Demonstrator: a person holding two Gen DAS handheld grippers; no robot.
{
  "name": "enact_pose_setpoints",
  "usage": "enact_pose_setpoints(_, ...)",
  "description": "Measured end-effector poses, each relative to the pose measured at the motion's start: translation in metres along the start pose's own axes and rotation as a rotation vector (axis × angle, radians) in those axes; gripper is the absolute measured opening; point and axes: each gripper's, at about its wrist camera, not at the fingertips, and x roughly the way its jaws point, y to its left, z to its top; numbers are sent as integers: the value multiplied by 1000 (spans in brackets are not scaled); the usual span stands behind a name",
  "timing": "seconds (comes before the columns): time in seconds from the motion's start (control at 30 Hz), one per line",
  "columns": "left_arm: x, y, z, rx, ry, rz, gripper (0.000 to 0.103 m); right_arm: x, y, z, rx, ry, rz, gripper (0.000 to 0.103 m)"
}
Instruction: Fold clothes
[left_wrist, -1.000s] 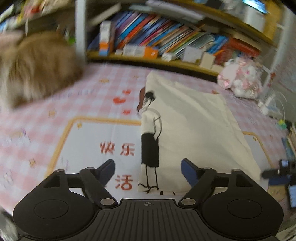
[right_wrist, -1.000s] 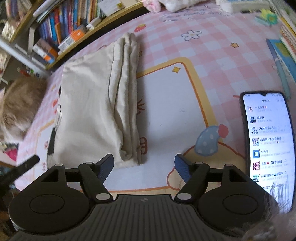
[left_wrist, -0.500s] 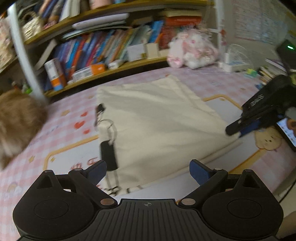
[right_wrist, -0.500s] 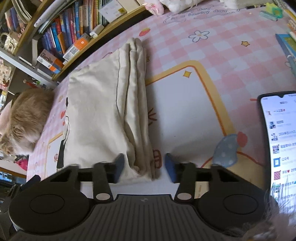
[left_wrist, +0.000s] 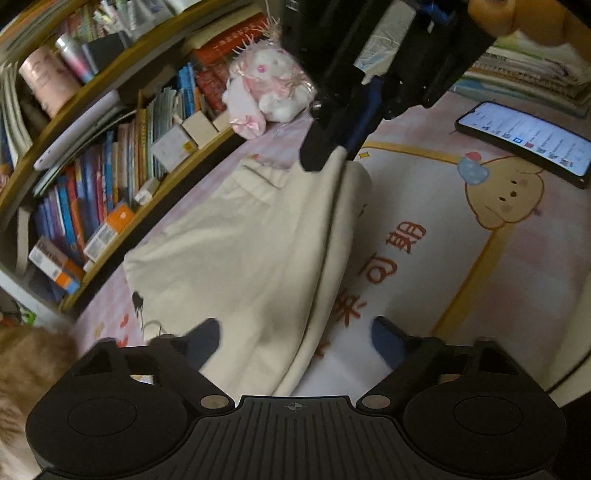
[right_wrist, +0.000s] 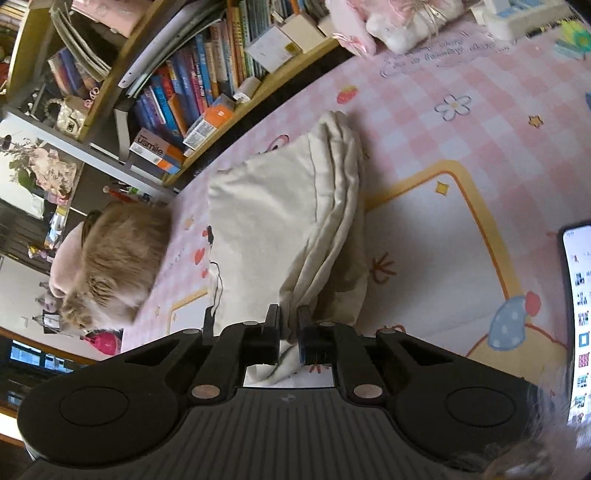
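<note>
Left wrist view: left gripper (left_wrist: 295, 341) has its jaws spread but closing, and the pads are not pressing anything yet. The folded cream T-shirt (left_wrist: 240, 251) lies straight ahead. Its near corner and folded right-hand edge pass between the two fingers, closer to the left finger (left_wrist: 201, 341). Shirt's long axis runs away from this gripper, slightly right toward the far end. That far end is raised and pinched by the right gripper (left_wrist: 325, 155), which comes in from top centre. So the fold edge forms a line from between these jaws out to the other tool. A phone (left_wrist: 524, 142) with its screen lit lies well off to the far right on the pink play mat (left_wrist: 461, 258), clear of the cloth.

Right wrist view: right gripper (right_wrist: 289, 325) is pressed together on a bunched corner of the T-shirt (right_wrist: 266, 221); cloth shows between and below the pads. The stacked fold layers run from the jaws straight ahead and slightly right. The flat body of the shirt spreads ahead-left. A fluffy cat (right_wrist: 118, 258) lies just left of the shirt, near its printed edge.

Judgement: one end is secured, so the next move hinges on the left jaws landing on the near corner of the same long edge. The left hand is the nearer one for that corner.
</note>
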Motion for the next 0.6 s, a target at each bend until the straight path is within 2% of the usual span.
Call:
enact_pose_setpoints(0.1, 9, 1, 3, 7, 14, 21, 37, -2, 5, 0, -25, 2, -8, 9)
enact_pose_setpoints(0.2, 11, 7, 5, -11, 10, 17, 24, -5, 10, -3, -100, 1, -43, 9)
enact_pose_setpoints(0.3, 9, 11, 7, -22, 0, 2, 24, -10, 20, -12, -274, -10, -115, 14)
enact_pose_setpoints(0.37, 9, 12, 8, -27, 0, -4, 24, -12, 28, -21, -443, -16, -177, 26)
enact_pose_setpoints(0.4, 9, 13, 8, -34, 3, -10, 24, -13, 33, -27, -541, -17, -211, 37)
enact_pose_setpoints(0.6, 8, 22, 12, -71, 5, -51, 25, 2, 43, -72, -1092, 77, -335, 49)
